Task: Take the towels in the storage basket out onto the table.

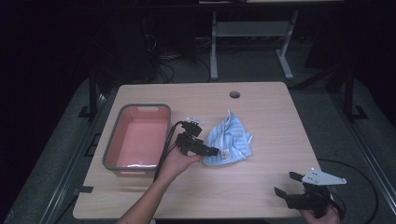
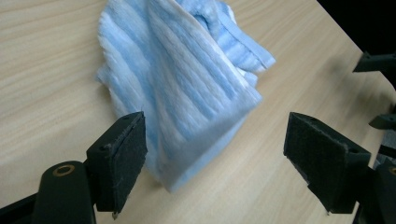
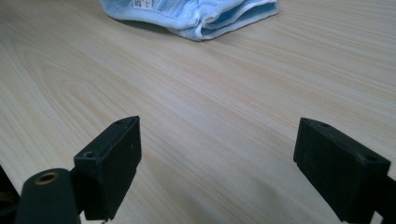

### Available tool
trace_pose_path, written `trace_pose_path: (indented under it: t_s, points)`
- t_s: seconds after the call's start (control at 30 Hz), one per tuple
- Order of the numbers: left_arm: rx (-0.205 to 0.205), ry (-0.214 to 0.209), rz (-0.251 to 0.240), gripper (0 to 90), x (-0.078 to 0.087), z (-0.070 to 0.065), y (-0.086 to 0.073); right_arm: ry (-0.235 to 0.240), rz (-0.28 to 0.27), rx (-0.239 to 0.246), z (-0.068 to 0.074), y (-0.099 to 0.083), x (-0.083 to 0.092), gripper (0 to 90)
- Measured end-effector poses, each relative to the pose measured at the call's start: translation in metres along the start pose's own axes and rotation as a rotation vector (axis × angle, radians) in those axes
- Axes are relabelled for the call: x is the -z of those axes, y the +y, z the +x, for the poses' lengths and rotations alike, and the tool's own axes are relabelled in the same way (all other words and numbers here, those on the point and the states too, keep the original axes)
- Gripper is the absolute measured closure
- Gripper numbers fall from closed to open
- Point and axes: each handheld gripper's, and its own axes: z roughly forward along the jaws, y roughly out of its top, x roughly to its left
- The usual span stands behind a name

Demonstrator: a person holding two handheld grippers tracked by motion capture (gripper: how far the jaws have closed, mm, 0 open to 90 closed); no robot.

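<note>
A crumpled light blue striped cloth [image 1: 231, 140] lies near the middle of the wooden table [image 1: 261, 112]. My left gripper [image 1: 212, 150] sits at the cloth's left edge, pointing right, with its jaws standing wide. In the left gripper view the cloth [image 2: 187, 84] has a raised corner hanging between the open gripper [image 2: 215, 149] and close to the left pad [image 2: 133, 158], with no pad pressing on it. My right gripper [image 1: 286, 183] rests open at the table's front right corner. In the right gripper view it [image 3: 217, 158] holds nothing, and the cloth [image 3: 196, 11] lies far ahead.
A grey-rimmed pink basin [image 1: 112, 144] stands at the table's left, just behind my left hand. A round cable hole [image 1: 234, 94] sits near the far edge. Bare wood stretches between the cloth and the right gripper. Dark floor and desk legs lie beyond.
</note>
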Motion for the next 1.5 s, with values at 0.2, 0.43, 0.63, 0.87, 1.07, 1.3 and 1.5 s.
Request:
trace_pose_path:
  t_s: [0.2,0.43,0.63,0.87,1.07,1.3,1.5]
  points:
    - [-0.028,-0.012,-0.008,21.3,0.007,-0.007,-0.013,-0.002,0.003,0.007,0.001,0.0,0.0,14.5]
    - [-0.06,-0.025,-0.022,21.3,0.013,-0.017,-0.031,-0.004,0.008,0.005,0.001,0.0,0.0,14.5]
    - [-0.073,-0.028,-0.03,21.3,0.019,-0.022,-0.046,-0.004,0.009,0.01,0.003,0.0,-0.001,14.5]
    - [-0.09,-0.041,-0.052,21.3,0.024,-0.027,-0.067,-0.007,0.009,0.013,0.003,-0.001,-0.001,14.5]
    - [-0.087,-0.034,-0.088,21.4,0.025,-0.03,-0.083,-0.009,0.013,0.014,0.005,0.0,-0.001,14.5]
    - [-0.093,-0.018,-0.092,21.3,0.021,-0.031,-0.099,-0.008,0.014,0.024,0.005,0.0,-0.001,14.5]
    - [-0.104,0.001,-0.09,21.4,0.024,-0.031,-0.108,-0.008,0.015,0.022,0.007,-0.001,0.0,14.5]
